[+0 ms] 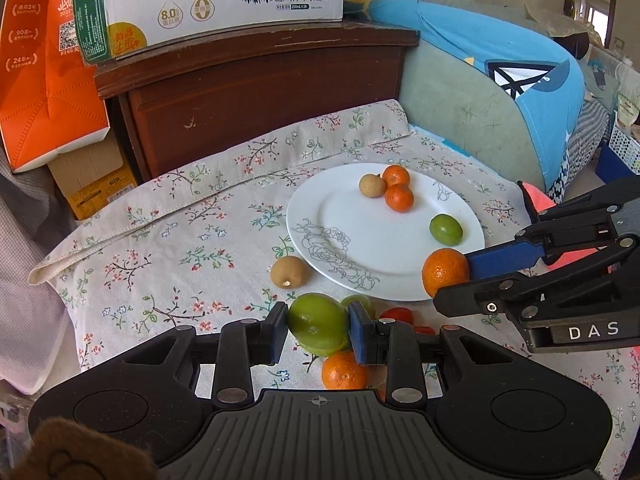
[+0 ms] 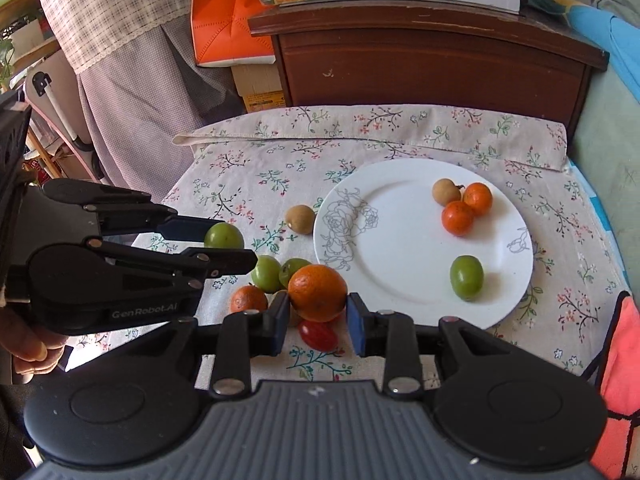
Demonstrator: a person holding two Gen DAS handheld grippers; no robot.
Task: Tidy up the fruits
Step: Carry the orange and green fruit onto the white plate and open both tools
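Glossy green fruit (image 1: 318, 322) in left claw (image 1: 318, 330), dimpled orange (image 2: 318, 293) in right claw (image 2: 318, 320)

Right tongs (image 2: 318, 318) clamped on an orange (image 2: 317, 292).

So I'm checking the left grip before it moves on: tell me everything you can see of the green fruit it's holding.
The green fruit is smooth, oval and yellow-green, looking firm and unblemished, with a glossy skin. It sits pinched between the left gripper's blue-padded fingers, one pad on each side. It seems lifted off the floral tablecloth, above other loose fruit, near the white plate's front edge. Its underside is hidden.
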